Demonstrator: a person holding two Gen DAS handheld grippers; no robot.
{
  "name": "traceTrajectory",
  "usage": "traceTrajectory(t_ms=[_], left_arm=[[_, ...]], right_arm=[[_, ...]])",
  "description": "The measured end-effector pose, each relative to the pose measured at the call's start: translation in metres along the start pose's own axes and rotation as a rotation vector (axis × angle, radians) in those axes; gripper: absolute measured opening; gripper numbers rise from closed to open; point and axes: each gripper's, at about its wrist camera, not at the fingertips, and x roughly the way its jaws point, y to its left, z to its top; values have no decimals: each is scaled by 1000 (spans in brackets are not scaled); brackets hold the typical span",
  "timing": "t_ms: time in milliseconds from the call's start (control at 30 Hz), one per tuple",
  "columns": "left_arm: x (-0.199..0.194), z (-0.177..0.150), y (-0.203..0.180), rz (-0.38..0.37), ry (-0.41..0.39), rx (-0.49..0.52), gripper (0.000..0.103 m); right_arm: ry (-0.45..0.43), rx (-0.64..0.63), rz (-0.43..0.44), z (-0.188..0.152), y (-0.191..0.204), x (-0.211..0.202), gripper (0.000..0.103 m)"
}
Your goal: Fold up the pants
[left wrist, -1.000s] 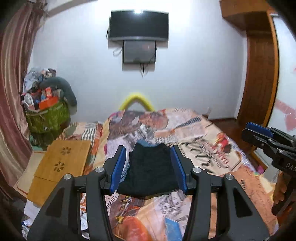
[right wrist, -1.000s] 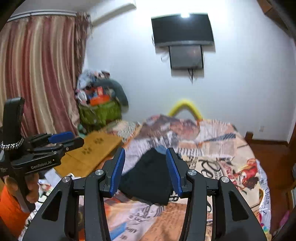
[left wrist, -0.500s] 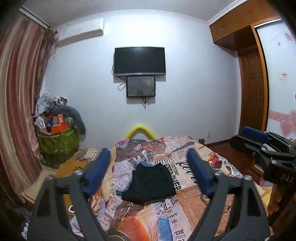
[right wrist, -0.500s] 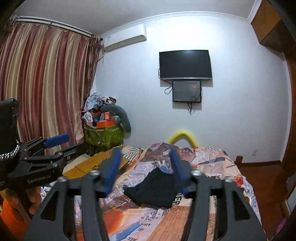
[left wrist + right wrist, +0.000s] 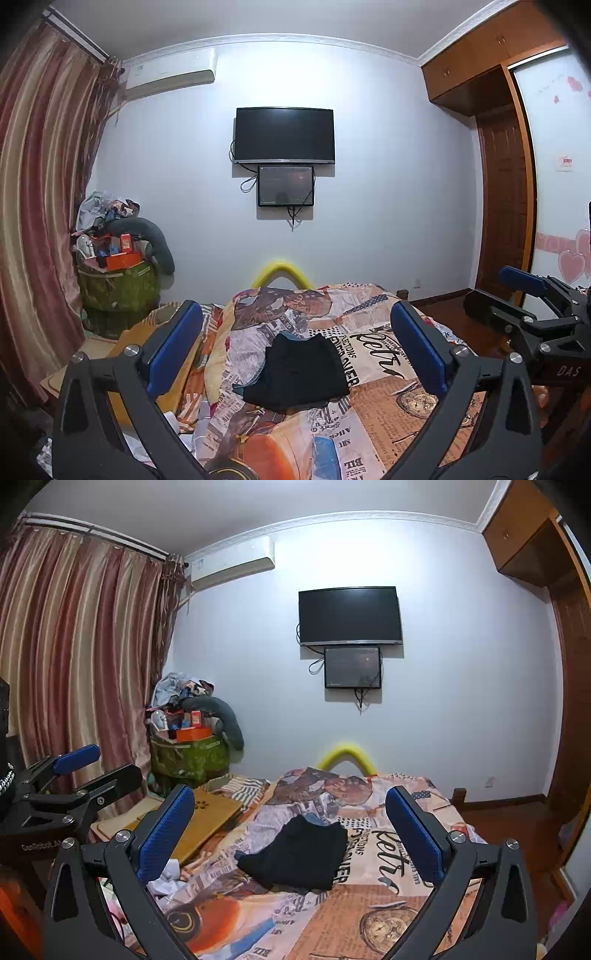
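I had both grippers drawn back from the bed [image 5: 376, 417], aimed nearly level at the far wall, because nothing on the cloth seemed to need them. The left gripper [image 5: 295, 350] had its jaws opening to full spread, blue pads far apart with nothing between them. The right gripper [image 5: 291, 830] matched it, jaws opening wide and empty. I judged that spread to be a release posture, not a reach.

The pants [image 5: 299, 373] lay on the newspaper-print bedspread as a compact dark bundle, at about 12 o'clock from each camera, apart from both sets of fingers. Their edges looked stacked, a blue lining showing at the far rim, so I took the fold as essentially done. The front edge was slightly ragged; whether it needed another smoothing I could not tell from there.

In the left view the right gripper showed at 3 o'clock; in the right view the left one showed at 9 o'clock, so the two stood side by side. A wooden lap desk [image 5: 207, 816] sat at 10 o'clock off the bed, clear of the work.
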Motion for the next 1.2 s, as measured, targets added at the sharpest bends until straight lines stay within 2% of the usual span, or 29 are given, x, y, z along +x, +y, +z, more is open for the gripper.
traceTrajectory(t_ms=[1200], left_arm=[[16, -11, 3, -33, 46, -18, 103]], right_arm=[[43, 49, -19, -9, -10, -1, 103]])
